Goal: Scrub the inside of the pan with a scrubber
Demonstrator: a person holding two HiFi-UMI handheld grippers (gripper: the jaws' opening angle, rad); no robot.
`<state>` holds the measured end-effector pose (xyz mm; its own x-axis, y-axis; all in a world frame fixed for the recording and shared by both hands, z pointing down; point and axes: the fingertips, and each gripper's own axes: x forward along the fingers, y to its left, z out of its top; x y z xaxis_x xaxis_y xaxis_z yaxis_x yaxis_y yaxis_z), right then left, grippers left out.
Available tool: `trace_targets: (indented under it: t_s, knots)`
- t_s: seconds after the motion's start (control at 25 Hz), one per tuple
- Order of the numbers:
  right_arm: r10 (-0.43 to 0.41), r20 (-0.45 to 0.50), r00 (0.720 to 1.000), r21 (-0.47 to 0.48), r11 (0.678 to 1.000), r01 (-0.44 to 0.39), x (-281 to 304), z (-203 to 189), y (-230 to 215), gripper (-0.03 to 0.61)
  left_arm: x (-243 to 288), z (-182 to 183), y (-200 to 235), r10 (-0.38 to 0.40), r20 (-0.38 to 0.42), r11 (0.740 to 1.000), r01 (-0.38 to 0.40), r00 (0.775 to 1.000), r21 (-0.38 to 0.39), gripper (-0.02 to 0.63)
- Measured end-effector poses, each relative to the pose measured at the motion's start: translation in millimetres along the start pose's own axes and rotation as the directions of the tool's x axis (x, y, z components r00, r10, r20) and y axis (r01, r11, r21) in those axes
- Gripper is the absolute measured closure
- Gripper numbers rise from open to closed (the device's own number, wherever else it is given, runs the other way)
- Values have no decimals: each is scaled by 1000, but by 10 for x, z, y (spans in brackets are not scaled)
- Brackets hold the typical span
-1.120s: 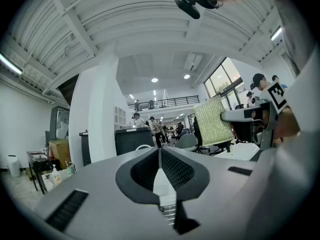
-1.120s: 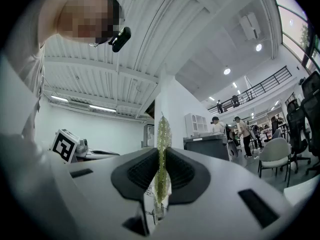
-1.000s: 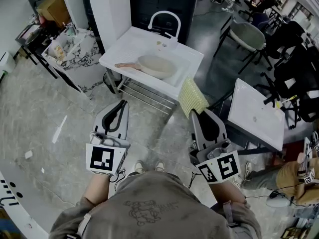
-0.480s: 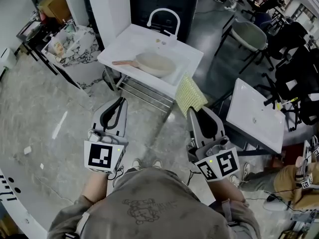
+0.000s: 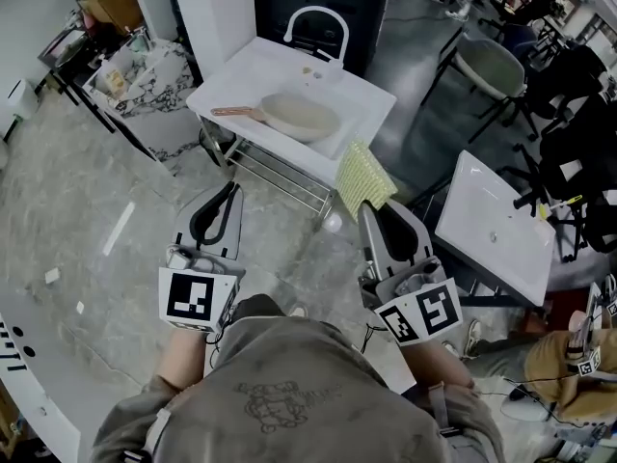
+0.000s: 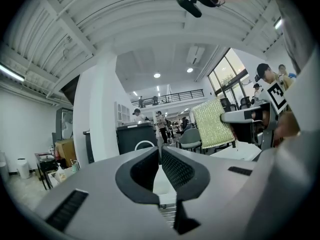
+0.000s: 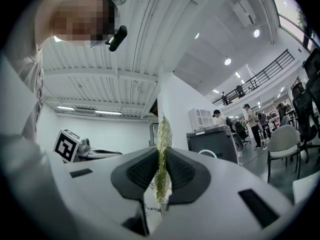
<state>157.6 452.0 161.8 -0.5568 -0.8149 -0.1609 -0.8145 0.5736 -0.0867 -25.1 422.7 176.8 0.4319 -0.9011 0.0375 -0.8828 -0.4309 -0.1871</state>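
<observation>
Pan (image 5: 301, 119) sits on the white sink unit (image 5: 241, 80), upper centre of the head view, handle pointing left. I see the right gripper (image 5: 369, 218) clamped on the yellow-green scrubber (image 5: 363, 178), below-right of the pan and well apart from it. Left gripper (image 5: 229, 193) at lower left, jaws fully closed, nothing held.

White worktop (image 5: 234, 87) stands on the grey marbled floor (image 5: 77, 210). The pale pan (image 5: 304, 119) lies on it, wooden handle (image 5: 236, 112) pointing left, small bits (image 5: 308, 70) by the arched tap (image 5: 316, 15).
</observation>
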Motion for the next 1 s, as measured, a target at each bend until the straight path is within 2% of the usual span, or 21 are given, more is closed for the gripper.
trace_targets:
  t_s: [0.32,0.6,1.0]
  knots:
    - [13,3,1000,5,1000,-13,20,-54,-159,520,51,-13,-51,12,10,1000,-12,1000,24,584]
    - [2,-3,1000,5,1000,-2,171,-207,-297,520,234,-188,40,10,-1,1000,-10,1000,27,583]
    - [-4,-38,999,4,1000,4,829,-416,-494,520,760,-396,474,-10,-29,1000,11,1000,29,583]
